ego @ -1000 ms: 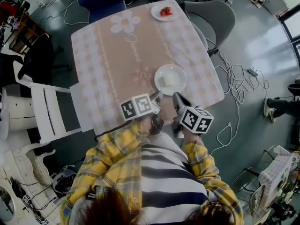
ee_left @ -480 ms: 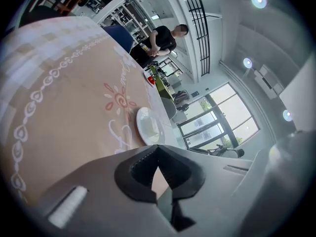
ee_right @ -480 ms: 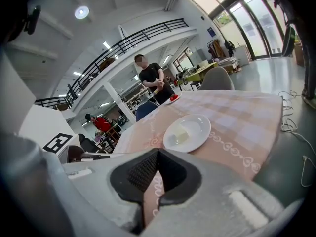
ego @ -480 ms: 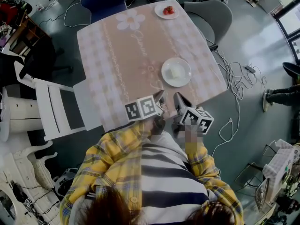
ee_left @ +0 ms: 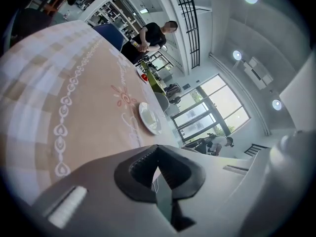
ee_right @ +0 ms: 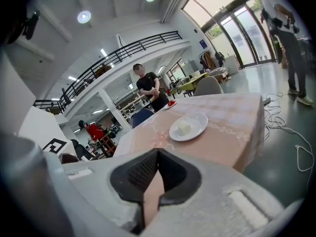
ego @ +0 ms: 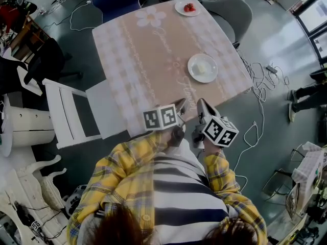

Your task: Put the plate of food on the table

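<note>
Mezzanine railing (ee_right: pixel 118 56) and floor cables (ego: pixel 257 74) suggest a lab.

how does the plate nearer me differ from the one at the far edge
The near plate holds a pale block; the far plate holds red food. The near plate sits further in on the table; the far plate sits at its far edge. Both are round and white.

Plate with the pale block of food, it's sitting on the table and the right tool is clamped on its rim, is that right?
Not quite. The plate sits on the table, but the right tool is not clamped on its rim: the right gripper view shows it shut on nothing, apart from the plate.
</note>
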A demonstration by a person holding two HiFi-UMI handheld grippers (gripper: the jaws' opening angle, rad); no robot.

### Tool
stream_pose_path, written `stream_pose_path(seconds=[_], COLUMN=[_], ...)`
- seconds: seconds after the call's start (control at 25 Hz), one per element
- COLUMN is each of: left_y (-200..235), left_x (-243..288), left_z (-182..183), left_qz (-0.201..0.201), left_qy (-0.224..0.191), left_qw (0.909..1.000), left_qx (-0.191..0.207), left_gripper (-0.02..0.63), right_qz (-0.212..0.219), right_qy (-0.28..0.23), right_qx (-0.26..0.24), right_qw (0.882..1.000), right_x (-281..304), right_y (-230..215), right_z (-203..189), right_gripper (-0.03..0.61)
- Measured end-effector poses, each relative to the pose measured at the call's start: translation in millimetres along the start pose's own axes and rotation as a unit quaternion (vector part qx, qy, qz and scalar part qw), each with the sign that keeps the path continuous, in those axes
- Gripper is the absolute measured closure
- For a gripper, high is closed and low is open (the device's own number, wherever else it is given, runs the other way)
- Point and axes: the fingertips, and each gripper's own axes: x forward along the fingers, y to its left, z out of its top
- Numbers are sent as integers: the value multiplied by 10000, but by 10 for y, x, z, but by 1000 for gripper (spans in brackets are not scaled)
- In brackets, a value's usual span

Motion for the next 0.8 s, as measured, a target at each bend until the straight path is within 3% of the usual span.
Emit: stream_pose_path(seconds=[0.44,0.8], left_y=[48,10], left_x=[-637,-963], left_z=[-306,-577], left_qz=[-184,-243], left_qy=[-54,-254], left_qw=[9982,9978], left_qx=[564,566], left_gripper=[615,615], right_qz=[-131,-277], right_qy=[-210,-162], right_qx=[-63,-248], right_qw=[9997,9992], right_x=[-460,-891], right_y=[431,537], right_z=[-480,-754], right_gripper=[581,581])
